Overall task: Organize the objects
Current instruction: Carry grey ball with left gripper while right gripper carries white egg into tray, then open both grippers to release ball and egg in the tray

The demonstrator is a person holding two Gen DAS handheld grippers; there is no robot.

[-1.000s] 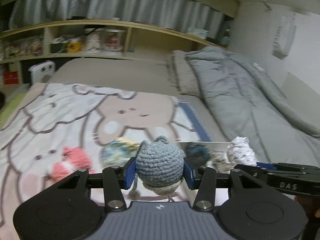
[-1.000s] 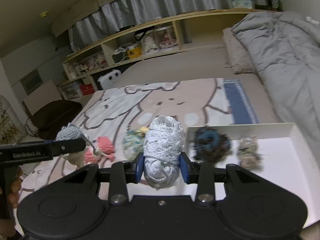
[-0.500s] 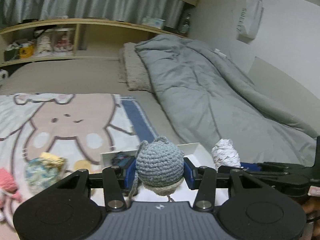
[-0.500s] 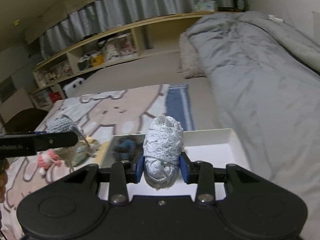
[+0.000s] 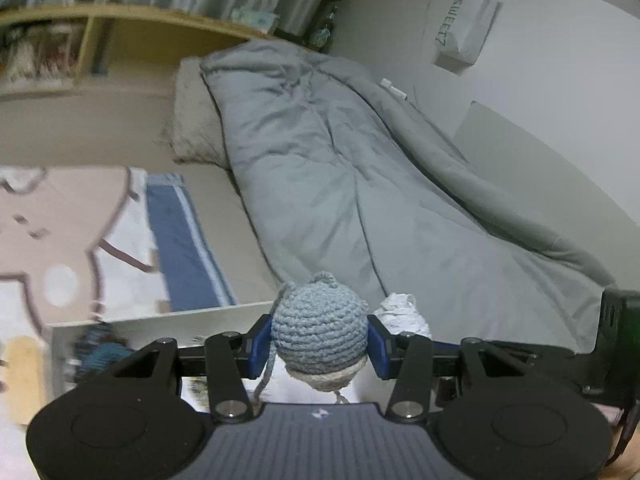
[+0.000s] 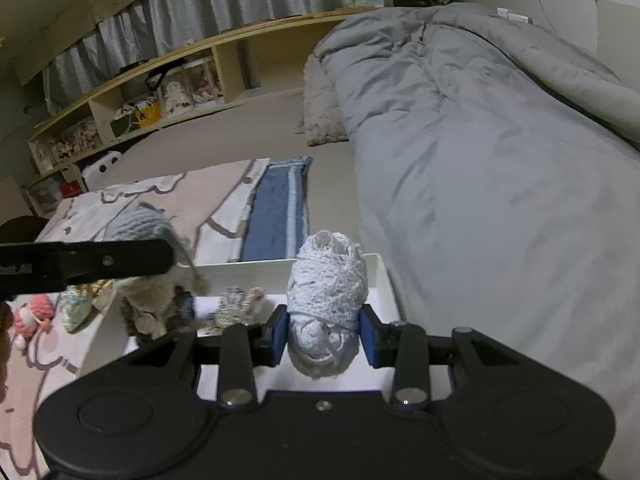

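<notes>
Two grippers hang over a shallow white tray (image 6: 384, 276) on the bed: the left gripper (image 5: 319, 342) clenches a blue-grey crocheted ball with a beige base (image 5: 319, 334), the right gripper (image 6: 323, 334) grasps a pale lace-wrapped yarn ball (image 6: 326, 280).

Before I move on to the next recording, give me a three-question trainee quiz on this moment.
1. Multiple choice: what is the left claw shut on? A) a blue-grey crocheted ball B) a pink toy C) a tissue box
2. True or false: the right claw is open and holds nothing.
3. Fill in: the white lace ball is carried over the white ___.

Key: 1. A. 2. False, it is shut on the white lace ball. 3. tray, which already holds a dark blue yarn piece.
</notes>
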